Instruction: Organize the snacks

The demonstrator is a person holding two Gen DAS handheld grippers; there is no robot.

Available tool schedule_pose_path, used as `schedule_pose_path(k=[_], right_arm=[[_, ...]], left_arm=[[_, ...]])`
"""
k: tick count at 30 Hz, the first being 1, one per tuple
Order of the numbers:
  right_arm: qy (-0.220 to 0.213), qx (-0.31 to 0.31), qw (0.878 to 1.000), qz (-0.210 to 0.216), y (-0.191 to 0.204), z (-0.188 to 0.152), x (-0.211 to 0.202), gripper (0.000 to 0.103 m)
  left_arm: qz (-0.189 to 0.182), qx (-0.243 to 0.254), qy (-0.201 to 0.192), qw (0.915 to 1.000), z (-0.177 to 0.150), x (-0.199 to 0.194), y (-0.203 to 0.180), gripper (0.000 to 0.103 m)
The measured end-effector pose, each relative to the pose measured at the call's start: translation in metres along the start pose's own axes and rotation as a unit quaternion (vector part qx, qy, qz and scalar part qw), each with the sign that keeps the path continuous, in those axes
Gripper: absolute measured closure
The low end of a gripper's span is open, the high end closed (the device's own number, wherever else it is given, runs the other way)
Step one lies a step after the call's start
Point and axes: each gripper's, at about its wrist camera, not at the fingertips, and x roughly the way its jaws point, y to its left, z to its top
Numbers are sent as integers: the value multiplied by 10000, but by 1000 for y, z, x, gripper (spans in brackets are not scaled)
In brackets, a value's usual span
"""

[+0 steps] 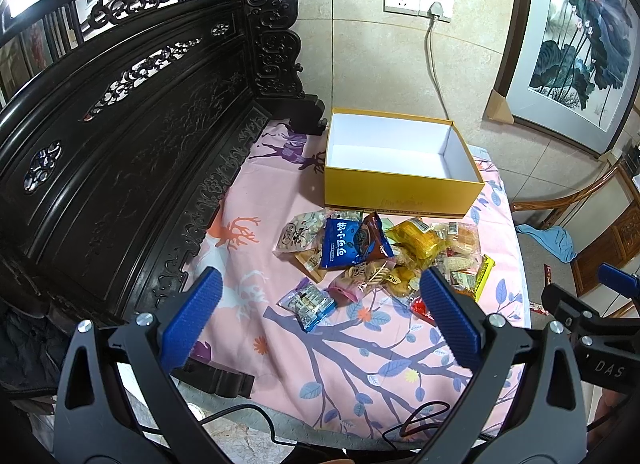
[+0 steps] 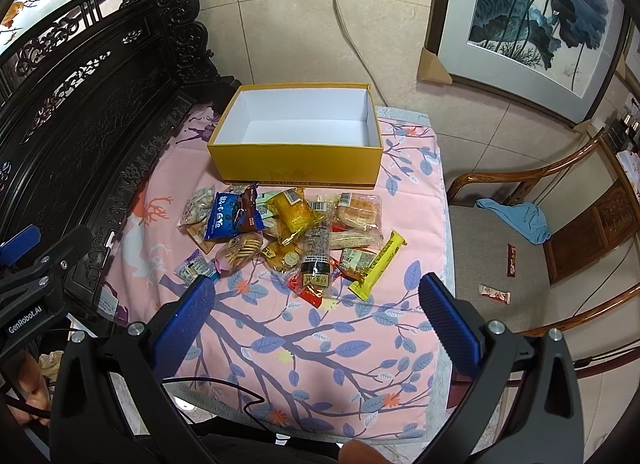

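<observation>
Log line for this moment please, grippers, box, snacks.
left gripper: open, holding nothing | right gripper: open, holding nothing | yellow box: empty | snack pile: on cloth before box

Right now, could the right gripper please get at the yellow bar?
Probably yes: the right gripper is open, and the yellow bar lies at the pile's near right edge with only bare cloth between.

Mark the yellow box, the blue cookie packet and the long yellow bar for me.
yellow box (image 2: 296, 174): right wrist view, front wall.
blue cookie packet (image 2: 224, 220): right wrist view, printed face.
long yellow bar (image 2: 380, 264): right wrist view, wrapper middle.
</observation>
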Motion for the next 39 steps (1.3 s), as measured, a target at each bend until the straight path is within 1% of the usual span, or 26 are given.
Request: schedule_pose_path(k=[3, 5, 9, 12, 13, 15, 17, 18, 20, 26, 28, 29, 30, 31, 32, 33, 35, 37, 39], right_arm=[[-84, -14, 10000, 14, -11, -2, 10, 1], [-38, -22, 10000, 29, -20, -6, 25, 1], [40, 90, 9996, 268, -39, -20, 63, 1], [170, 279, 9981, 522, -51, -32, 99, 1], [175, 382, 9968, 675, -56, -36, 113, 1], [241, 465, 9953, 809, -58, -38, 137, 1], [278, 472, 9947, 868, -57, -37, 156, 8], [397, 538, 9931, 966, -56, -35, 173, 16], [558, 596, 9910, 1063, -53, -31, 197, 26], [829, 383, 9907, 1007, -38, -17, 250, 29], [919, 327, 9905, 970, -36, -13, 266, 32], [977, 311, 9900, 972, -35, -11, 274, 36], [1033, 292, 9892, 1001, -35, -10, 282, 42], [1093, 297, 9875, 1098, -35, -9, 289, 54], [1120, 312, 9865, 1151, -34, -9, 293, 64], [1105, 314, 9866, 1158, -34, -9, 295, 64], [1071, 283, 9871, 1158, -33, -8, 292, 72], [1036, 313, 9876, 1138, -35, -9, 282, 74], [1036, 437, 9856, 1263, -42, -14, 272, 74]], left_arm=[[-46, -61, -86, 9999, -3, 11, 2, 2], [-64, -104, -118, 9999, -10, 25, 4, 2], [-102, -54, -27, 9999, -29, 62, 10, 2], [-5, -26, -22, 10000, -43, 83, 17, 2], [11, -32, 20, 10000, -46, 90, 19, 2], [41, -99, 146, 9998, -52, 105, 25, 2], [6, -231, 297, 9993, -54, 118, 32, 2], [-26, -309, 368, 9988, -54, 123, 35, 2], [-6, -391, 433, 9983, -55, 130, 41, 2], [133, -398, 416, 9983, -45, 140, 53, 2], [188, -496, 451, 9976, -43, 144, 60, 2], [205, -541, 465, 9972, -42, 146, 64, 2], [240, -605, 485, 9967, -42, 148, 67, 2], [259, -644, 493, 9964, -41, 151, 70, 2], [282, -688, 510, 9959, -41, 154, 73, 2], [307, -708, 536, 9956, -41, 159, 75, 2], [315, -683, 644, 9951, -40, 170, 74, 2], [246, -513, 650, 9963, -40, 180, 67, 2], [114, -284, 699, 9971, -40, 189, 54, 2]])
